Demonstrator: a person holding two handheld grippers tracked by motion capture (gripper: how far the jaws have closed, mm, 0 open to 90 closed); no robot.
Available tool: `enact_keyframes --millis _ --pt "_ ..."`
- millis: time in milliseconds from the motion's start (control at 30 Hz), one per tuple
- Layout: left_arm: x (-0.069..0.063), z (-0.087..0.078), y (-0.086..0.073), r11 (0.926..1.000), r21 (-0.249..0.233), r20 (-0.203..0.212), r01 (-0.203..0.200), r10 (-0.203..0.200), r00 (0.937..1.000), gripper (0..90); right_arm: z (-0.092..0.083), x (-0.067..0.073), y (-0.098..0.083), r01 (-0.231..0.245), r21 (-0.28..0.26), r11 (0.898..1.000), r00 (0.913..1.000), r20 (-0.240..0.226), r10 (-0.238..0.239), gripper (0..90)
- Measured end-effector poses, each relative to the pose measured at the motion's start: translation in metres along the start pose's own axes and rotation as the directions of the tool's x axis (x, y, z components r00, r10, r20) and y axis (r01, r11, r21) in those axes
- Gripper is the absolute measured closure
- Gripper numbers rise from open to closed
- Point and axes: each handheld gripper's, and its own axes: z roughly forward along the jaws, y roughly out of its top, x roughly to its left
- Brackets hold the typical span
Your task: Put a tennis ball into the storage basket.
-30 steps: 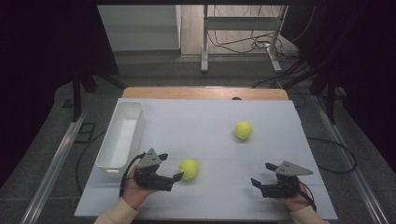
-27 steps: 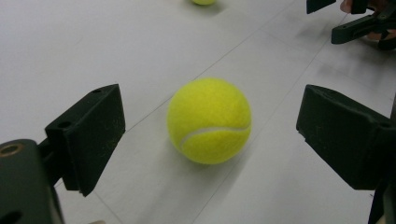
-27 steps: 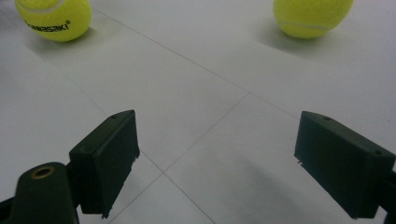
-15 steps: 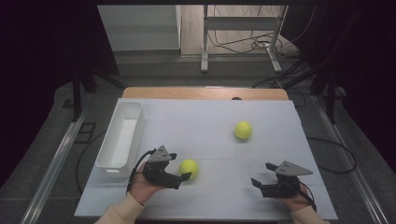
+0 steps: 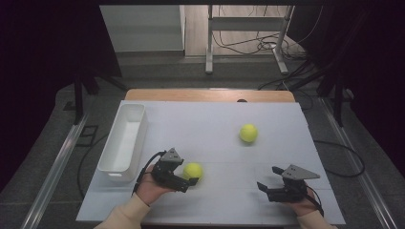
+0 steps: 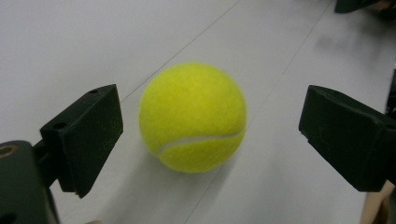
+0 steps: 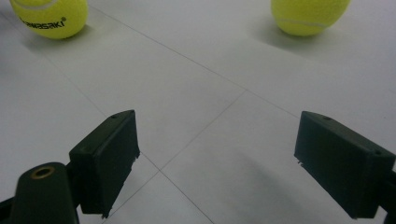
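White table (image 5: 219,124), left hand-held gripper (image 5: 190,179) level

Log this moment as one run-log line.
left hand-held gripper: jaws just opened wider, near tennis ball between them, untouched | right hand-held gripper: open, nothing held | far tennis ball: on table | white bin: empty

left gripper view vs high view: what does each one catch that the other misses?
Left gripper view alone: the white seam on the near tennis ball and clear gaps between it and both fingers, so the left gripper is open around it, not gripping. High view alone: white bin, far tennis ball, right gripper resting open. Both: near ball on the white table.
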Motion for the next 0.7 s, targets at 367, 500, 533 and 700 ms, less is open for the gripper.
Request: enact_keyframes --millis 367,500,533,700 --pt "0.001 0.01 -0.002 0.9989 0.046 -0.011 0.006 -0.005 0.9999 5.9 0.001 0.0 0.0 0.006 0.008 1.0 1.0 -0.002 -0.006 13.9" --pt "0.002 0.013 -0.001 0.9987 0.05 -0.013 0.003 -0.003 0.9999 5.7 0.001 0.0 0.0 0.009 0.013 1.0 1.0 -0.001 -0.009 13.9" --pt "0.003 0.014 -0.001 0.9986 0.052 -0.013 0.007 -0.007 0.9999 5.7 0.001 0.0 0.0 0.009 0.013 1.0 1.0 -0.001 -0.009 13.9" --pt "0.005 0.023 0.001 0.9969 0.078 -0.018 0.008 -0.006 0.9998 4.6 0.001 0.001 0.0 0.011 0.018 1.0 0.9999 0.002 -0.011 13.9"
